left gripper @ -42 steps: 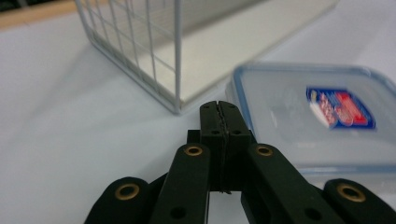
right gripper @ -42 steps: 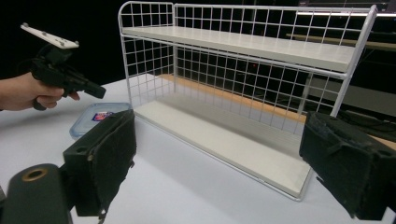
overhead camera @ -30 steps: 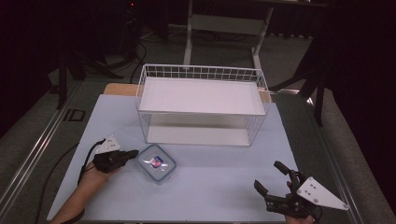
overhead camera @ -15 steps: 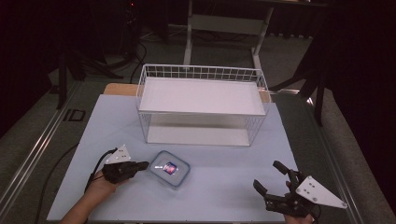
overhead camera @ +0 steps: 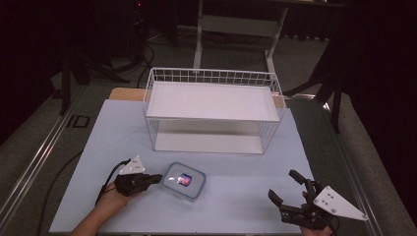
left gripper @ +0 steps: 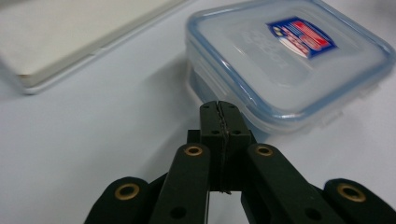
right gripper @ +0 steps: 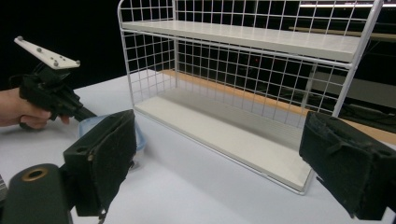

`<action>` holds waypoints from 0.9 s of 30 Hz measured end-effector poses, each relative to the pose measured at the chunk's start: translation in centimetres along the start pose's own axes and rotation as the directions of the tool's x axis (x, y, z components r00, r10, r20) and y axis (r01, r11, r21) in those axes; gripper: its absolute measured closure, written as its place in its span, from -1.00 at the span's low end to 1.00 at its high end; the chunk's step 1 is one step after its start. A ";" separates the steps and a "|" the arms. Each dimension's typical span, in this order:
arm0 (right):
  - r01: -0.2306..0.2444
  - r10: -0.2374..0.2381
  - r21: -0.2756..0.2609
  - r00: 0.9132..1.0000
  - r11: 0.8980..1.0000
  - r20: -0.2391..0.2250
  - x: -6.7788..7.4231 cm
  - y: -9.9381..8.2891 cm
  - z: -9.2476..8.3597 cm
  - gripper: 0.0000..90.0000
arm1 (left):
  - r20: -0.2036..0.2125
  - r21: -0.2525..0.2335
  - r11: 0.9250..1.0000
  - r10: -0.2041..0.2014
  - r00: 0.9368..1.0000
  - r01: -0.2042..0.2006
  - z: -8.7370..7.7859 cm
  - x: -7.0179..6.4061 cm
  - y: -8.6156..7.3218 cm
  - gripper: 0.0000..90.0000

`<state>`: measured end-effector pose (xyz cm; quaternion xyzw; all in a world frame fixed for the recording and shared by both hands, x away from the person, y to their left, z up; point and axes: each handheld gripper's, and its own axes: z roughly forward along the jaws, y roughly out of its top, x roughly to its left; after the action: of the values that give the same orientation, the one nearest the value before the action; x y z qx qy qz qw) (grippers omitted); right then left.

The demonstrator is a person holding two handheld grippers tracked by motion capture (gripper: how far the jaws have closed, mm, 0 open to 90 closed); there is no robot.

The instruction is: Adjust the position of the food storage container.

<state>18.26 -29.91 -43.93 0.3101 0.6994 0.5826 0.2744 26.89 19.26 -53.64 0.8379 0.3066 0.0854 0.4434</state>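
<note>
While the left gripper [overhead camera: 156,178] rests clenched against the container [overhead camera: 184,181] — label unreadable — the right gripper [overhead camera: 287,189] gapes before the wire rack [overhead camera: 212,112].

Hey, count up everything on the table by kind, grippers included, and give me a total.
Wire shelf racks: 1
Lidded plastic containers: 1
Handheld grippers: 2, the left gripper and the right gripper
Total: 4
</note>
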 end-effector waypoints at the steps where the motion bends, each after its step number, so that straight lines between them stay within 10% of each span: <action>1: 0.000 0.000 0.002 1.000 1.000 -0.001 0.0 0.0 0.0 -0.75 | 0.016 0.000 1.000 0.002 1.000 -0.002 0.1 -0.4 0.0 1.00; 13: 0.001 -0.001 0.009 1.000 1.000 -0.002 0.0 -0.1 0.2 -0.75 | 0.122 0.017 0.999 0.029 0.992 -0.031 2.2 -3.5 1.2 1.00; 27: -0.012 0.012 0.009 1.000 1.000 -0.007 -0.2 -0.2 0.2 -0.75 | 0.103 0.040 0.999 0.017 0.995 -0.021 3.9 -2.8 2.1 1.00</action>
<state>18.48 -29.94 -44.16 0.3135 0.7011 0.5822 0.2669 27.23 14.00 -53.93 0.8531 0.2770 0.0401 0.4403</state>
